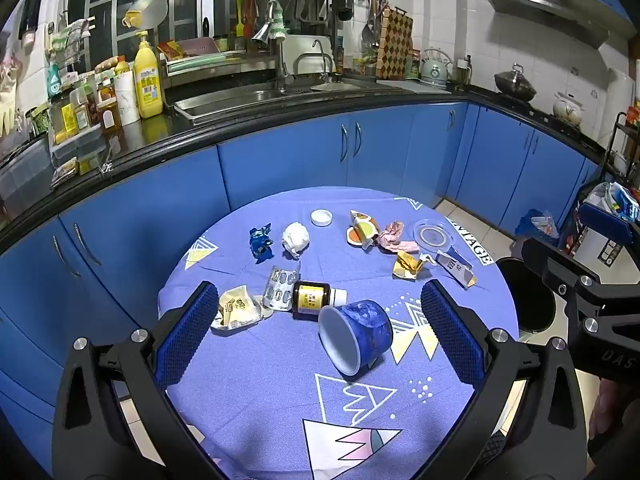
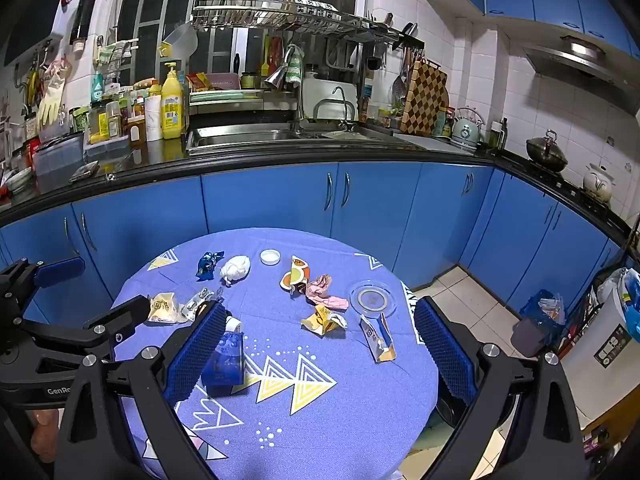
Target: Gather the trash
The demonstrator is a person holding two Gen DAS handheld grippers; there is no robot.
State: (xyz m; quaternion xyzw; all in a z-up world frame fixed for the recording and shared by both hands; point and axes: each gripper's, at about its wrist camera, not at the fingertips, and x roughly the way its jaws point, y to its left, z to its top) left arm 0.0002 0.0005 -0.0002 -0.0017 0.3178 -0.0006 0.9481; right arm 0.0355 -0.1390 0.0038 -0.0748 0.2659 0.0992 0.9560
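Between the spread fingers of the left tool (image 1: pixel 320 336) lies a blue cup (image 1: pixel 358 334) on its side, mouth toward the camera; the jaws stand wide apart and grip nothing. Just beyond the cup sits a brown bottle (image 1: pixel 310 300), touching or nearly touching it, with a blister pack (image 1: pixel 280 288) and a cream wrapper (image 1: pixel 236 308) to its left. Farther ahead are a blue wrapper (image 1: pixel 261 242), a white wad (image 1: pixel 296 237) and a small lid (image 1: pixel 322 217).

Ahead of the right tool (image 2: pixel 316 354), whose jaws are also wide apart and empty, lie a yellow wrapper (image 2: pixel 324 318) and a torn carton (image 2: pixel 378 338), with pink paper (image 2: pixel 324 292), a printed cup (image 2: pixel 295 276) and a clear lid (image 2: pixel 372 298) beyond. To its right, down on the floor beside the bench (image 2: pixel 360 400), stands a bin (image 1: pixel 528 300), mostly hidden from the right camera.

All the trash looks untouched on the bench, so collecting seems at its start: choosing a first piece. For the left tool the cup is the likely pick; it would need lowering so the pads straddle the cup's wall, then closing gently, since the cup may roll or crush.
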